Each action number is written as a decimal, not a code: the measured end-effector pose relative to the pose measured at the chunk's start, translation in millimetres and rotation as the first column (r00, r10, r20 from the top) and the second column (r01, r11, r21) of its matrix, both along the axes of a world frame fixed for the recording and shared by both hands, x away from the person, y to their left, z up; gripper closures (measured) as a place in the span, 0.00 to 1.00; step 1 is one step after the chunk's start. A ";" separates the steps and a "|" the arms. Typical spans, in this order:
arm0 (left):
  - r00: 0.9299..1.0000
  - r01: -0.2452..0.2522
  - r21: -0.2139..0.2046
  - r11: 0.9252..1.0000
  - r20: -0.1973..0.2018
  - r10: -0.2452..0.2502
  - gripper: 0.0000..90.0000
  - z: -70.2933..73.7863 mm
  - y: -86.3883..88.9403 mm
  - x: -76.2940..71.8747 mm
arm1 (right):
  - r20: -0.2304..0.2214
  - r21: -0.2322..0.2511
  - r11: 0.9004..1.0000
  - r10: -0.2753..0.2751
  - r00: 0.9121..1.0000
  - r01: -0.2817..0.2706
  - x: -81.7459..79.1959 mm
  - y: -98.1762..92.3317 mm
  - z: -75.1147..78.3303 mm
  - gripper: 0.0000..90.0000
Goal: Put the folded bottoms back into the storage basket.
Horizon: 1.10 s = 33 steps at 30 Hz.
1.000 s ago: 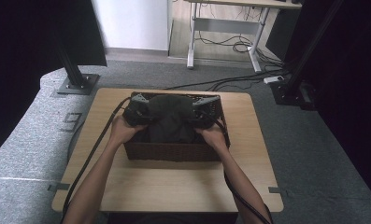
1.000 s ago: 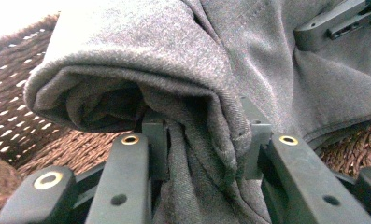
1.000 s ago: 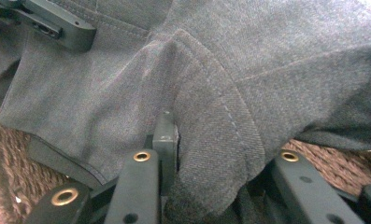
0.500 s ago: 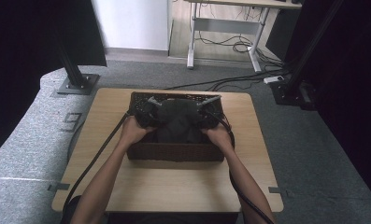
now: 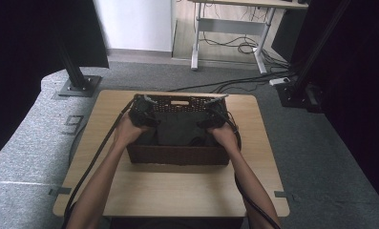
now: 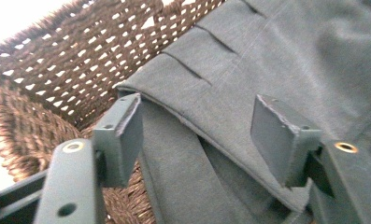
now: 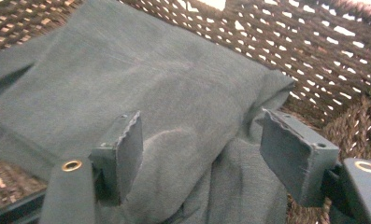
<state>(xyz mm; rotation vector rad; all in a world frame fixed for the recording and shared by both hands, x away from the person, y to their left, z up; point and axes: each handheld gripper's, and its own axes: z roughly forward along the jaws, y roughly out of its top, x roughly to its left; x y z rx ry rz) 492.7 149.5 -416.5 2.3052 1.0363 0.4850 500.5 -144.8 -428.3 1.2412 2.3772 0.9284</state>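
High view: both hands were down in the wicker basket (image 5: 177,155) on the table (image 5: 177,195), dark grey cloth (image 5: 180,126) lying inside.

Left gripper view: left gripper (image 6: 197,135) jaws had just been opening, pads apart, cloth edge between but not pinched.

Right gripper view: right gripper (image 7: 202,149) likewise just opened, fold loose between the pads.

Risk, imo: pulling out, a pad could snag a fold & drag the cloth up w/ it.

Basket (image 5: 177,155): dark brown wicker, open-weave lattice walls, braided rim. Inside the basket, cloth (image 5: 177,129): plain dark grey, no print, pleat lines visible. Desk (image 5: 177,191) under the basket: pale wood grain. Floor around the desk: speckled grey carpet (image 5: 29,143).
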 end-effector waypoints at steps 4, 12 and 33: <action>1.000 0.009 -0.014 1.000 -0.001 -0.009 0.29 1.4 3.1 -4.1 | 0.021 0.018 0.999 0.033 0.999 -0.033 -5.1 -2.6 2.5 0.28; 0.999 0.031 -0.106 0.994 -0.005 -0.032 0.16 6.9 15.9 -15.7 | 0.073 0.018 0.997 0.070 0.995 -0.071 -16.6 -8.9 5.4 0.14; 0.997 0.071 -0.162 0.984 0.044 -0.065 0.02 12.6 29.5 -52.2 | 0.135 0.052 0.993 0.102 0.986 -0.110 -51.0 -25.9 16.6 0.01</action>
